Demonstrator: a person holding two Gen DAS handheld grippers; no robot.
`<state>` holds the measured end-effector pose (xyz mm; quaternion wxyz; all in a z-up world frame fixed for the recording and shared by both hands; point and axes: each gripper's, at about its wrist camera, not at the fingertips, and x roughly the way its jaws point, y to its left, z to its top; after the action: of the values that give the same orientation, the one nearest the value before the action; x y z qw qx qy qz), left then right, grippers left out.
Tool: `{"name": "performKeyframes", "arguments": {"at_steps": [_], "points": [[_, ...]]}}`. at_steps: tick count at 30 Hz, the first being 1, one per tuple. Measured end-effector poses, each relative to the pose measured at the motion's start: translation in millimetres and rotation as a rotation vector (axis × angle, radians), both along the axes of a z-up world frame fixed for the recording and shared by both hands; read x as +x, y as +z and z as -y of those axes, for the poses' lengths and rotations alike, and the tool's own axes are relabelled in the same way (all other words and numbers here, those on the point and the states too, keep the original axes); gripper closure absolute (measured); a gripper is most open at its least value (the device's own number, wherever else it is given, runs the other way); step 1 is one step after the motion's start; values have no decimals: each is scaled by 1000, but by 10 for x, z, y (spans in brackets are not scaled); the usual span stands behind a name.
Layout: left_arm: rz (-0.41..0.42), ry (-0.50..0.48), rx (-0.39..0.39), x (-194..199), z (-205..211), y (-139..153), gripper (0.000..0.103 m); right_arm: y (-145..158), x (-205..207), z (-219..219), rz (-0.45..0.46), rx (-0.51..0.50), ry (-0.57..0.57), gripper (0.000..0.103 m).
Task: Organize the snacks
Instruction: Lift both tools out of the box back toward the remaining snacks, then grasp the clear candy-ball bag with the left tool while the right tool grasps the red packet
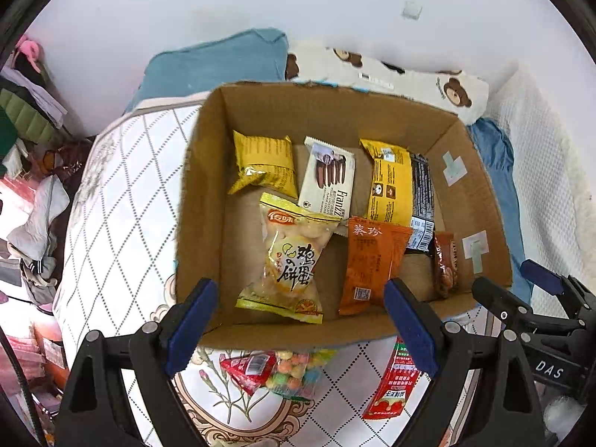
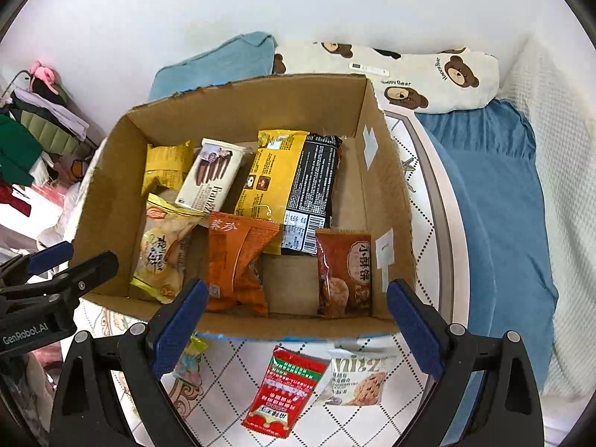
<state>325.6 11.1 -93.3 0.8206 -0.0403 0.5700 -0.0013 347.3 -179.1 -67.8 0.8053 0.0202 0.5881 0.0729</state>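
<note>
Both my hand-held grippers gape empty, left hand-held gripper (image 1: 300, 329) and right hand-held gripper (image 2: 298, 326) above the cardboard box (image 2: 238, 108), red sachet (image 2: 285, 391) on the bed below them.

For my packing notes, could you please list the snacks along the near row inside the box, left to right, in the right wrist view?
Egg biscuit bag → orange packet → brown cookie packet.
</note>
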Motion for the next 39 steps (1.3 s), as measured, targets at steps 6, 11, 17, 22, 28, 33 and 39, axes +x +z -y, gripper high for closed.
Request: {"name": "performKeyframes", "arguments": {"at_steps": [6, 11, 17, 22, 28, 33, 39], "points": [[72, 10, 11, -240, -26, 202, 12, 190, -221, 52, 65, 23, -19, 4], [119, 19, -12, -486, -54, 390, 12, 439, -449, 81, 129, 60, -30, 4], [97, 58, -27, -828, -196, 300, 12, 539, -780, 78, 132, 148, -31, 4], [-87, 102, -38, -880, -389, -363, 12, -60, -1043, 2, 12, 178, -38, 35], [-167, -21, -4, -776, -166, -955, 13, -967, -1195, -21, -185, 197, -99, 44], [-232, -148, 71, -614, 202, -1383, 18, -1300, -1309, 2, -235, 178, -137, 44], [-236, -214, 217, -491, 383, -1537, 18, -1331, -1406, 22, -228, 152, -144, 44]]}}
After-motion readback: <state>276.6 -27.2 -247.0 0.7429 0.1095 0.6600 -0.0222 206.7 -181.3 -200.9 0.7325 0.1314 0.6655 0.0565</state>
